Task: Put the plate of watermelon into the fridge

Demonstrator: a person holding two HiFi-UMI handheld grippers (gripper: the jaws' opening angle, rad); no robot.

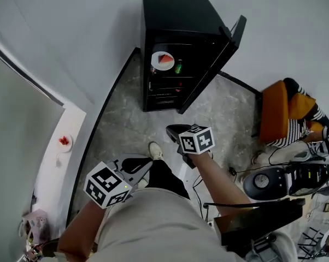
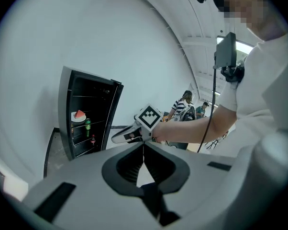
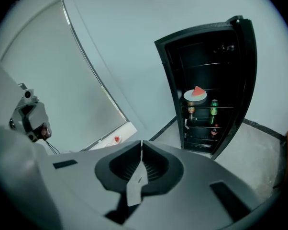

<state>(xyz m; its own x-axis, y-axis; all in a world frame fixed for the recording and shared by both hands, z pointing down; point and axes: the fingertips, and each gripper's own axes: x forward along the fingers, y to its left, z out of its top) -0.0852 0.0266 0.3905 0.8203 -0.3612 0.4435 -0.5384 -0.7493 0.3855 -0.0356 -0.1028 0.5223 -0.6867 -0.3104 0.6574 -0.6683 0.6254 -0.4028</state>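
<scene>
Grey marbled floor (image 1: 126, 119) runs up to a black fridge (image 1: 172, 21) whose door stands open. The plate of watermelon (image 1: 163, 60) sits on an upper shelf inside, near a green bottle (image 1: 178, 67). The left gripper (image 2: 143, 145) and right gripper (image 3: 141, 143) each have their jaws pressed together with nothing between them, well apart from the fridge.

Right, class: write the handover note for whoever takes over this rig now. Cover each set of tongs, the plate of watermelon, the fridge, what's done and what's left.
Left tongs: shut, nothing between them, held well back from the fridge.
Right tongs: shut, empty, also away from the fridge.
Plate of watermelon: resting on an upper shelf inside the fridge, nothing touching it.
Done: the plate is in.
Left: the door stands open, so closing it is probably the only step remaining.
</scene>
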